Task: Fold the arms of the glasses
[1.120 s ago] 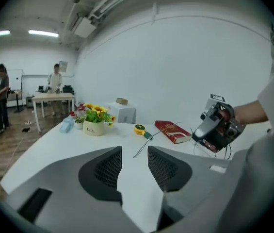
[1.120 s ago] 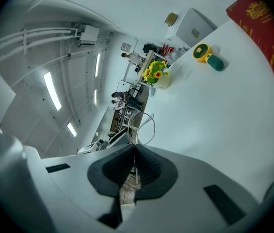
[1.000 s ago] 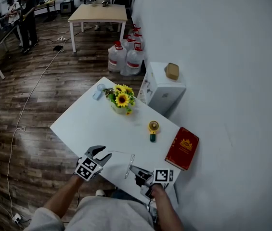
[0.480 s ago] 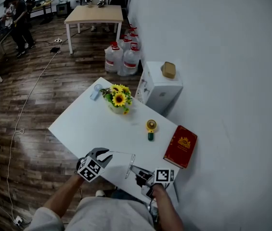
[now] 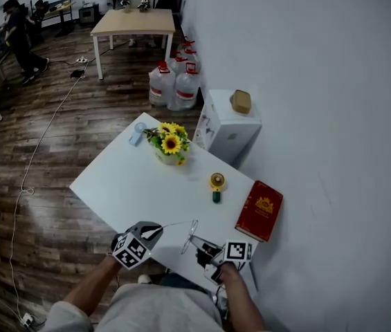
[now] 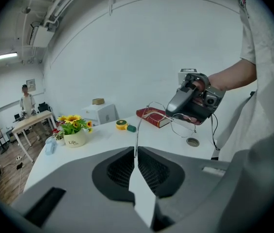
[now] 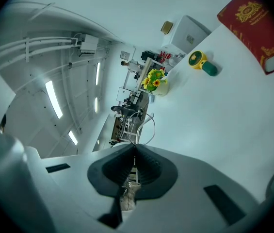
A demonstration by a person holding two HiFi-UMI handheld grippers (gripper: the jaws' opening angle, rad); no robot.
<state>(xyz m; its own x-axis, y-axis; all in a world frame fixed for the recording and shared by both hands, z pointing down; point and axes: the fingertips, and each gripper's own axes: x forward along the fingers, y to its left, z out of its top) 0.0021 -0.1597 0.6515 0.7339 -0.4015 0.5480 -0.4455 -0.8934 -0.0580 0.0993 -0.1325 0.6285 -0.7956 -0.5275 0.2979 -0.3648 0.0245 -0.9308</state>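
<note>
Closing from a wide spread, the left gripper [image 6: 136,152] jaws are pinched on the glasses arm [image 6: 137,130], the frame [image 6: 183,124] being held clamped in the right gripper [image 7: 135,149], so folding is judged ready to begin.

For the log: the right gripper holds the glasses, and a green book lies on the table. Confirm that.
Wrong colour: the head view shows a red book, not green, on the table. The right gripper does hold the glasses.

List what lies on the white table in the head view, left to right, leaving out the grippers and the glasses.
small pale blue object → pot of sunflowers → yellow and green gadget → red book
</note>
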